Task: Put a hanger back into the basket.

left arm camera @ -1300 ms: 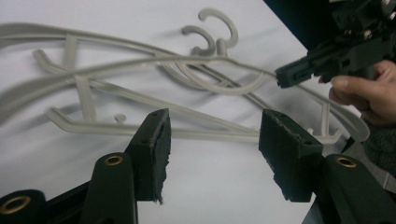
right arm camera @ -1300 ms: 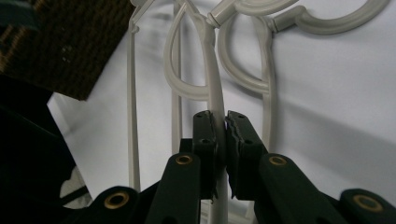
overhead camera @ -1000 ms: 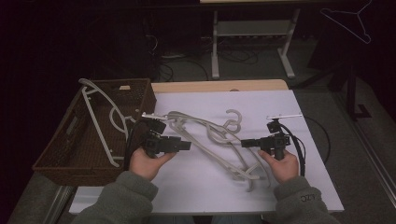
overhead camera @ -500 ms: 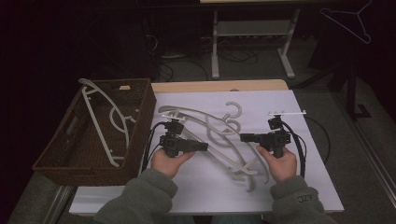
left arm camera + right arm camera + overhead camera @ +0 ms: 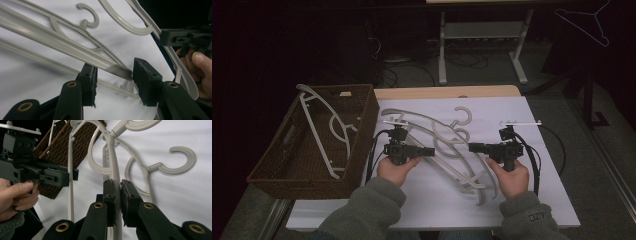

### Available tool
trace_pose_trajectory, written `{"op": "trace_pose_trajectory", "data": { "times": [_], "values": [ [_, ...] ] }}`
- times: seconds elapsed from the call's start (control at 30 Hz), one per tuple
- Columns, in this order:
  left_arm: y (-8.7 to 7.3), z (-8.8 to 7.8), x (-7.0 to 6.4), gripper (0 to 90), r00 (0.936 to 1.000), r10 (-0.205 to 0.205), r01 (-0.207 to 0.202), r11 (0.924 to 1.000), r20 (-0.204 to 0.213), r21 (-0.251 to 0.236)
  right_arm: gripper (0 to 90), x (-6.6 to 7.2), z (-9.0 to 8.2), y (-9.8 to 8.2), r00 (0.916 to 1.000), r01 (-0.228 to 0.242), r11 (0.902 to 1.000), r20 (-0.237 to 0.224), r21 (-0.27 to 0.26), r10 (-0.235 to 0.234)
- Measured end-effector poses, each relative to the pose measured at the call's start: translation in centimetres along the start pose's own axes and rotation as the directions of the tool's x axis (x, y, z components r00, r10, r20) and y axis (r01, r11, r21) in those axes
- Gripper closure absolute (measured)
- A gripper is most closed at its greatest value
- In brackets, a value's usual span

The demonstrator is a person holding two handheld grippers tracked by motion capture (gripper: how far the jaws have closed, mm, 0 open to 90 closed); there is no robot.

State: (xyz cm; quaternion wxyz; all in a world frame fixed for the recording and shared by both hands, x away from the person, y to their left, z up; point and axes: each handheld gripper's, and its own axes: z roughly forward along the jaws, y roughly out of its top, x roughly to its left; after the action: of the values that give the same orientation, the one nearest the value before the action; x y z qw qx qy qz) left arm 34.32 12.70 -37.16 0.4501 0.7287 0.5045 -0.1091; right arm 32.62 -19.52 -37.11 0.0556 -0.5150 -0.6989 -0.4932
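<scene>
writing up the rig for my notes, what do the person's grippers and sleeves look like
Both the left gripper and right gripper are black, boxy pistol-grip tools with two flat, padded black jaws on arms with brass-coloured pivot rivets. Each carries a thin pale bar on top, and black cables trail from each. The sleeves are grey-green fleece; the right cuff bears small lettering, too small to read surely.

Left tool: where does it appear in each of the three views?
High view: left tool left of centre, in the left hand, pointing right.
Left gripper view: bottom; jaws have just been closing, hanger bar between them.
Right gripper view: left edge, before the basket.
Landmark: the hangers.
</scene>
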Motion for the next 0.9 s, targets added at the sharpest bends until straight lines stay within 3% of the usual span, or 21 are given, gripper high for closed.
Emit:
{"op": "trace_pose_trajectory", "data": {
  "times": [0.17,0.33,0.9],
  "values": [
    [0.1,-0.4,0.2,57.4,1.0000,-0.007,0.007,0.9996,0.002,-0.027,82.0,0.3,0.1,-0.2,0.9997,0.020,0.9998,0.011,-0.004,-0.020],
    [0.3,-0.9,0.3,66.5,1.0000,-0.005,0.005,0.9982,0.002,-0.060,81.8,0.8,0.4,-0.4,0.9986,0.044,0.9990,0.031,0.009,-0.044],
    [0.9,-1.7,0.7,78.5,0.9983,-0.043,0.048,0.9912,0.038,-0.123,81.8,1.4,1.4,-1.3,0.9984,0.045,0.9977,0.030,0.050,-0.047]
  ]
}}
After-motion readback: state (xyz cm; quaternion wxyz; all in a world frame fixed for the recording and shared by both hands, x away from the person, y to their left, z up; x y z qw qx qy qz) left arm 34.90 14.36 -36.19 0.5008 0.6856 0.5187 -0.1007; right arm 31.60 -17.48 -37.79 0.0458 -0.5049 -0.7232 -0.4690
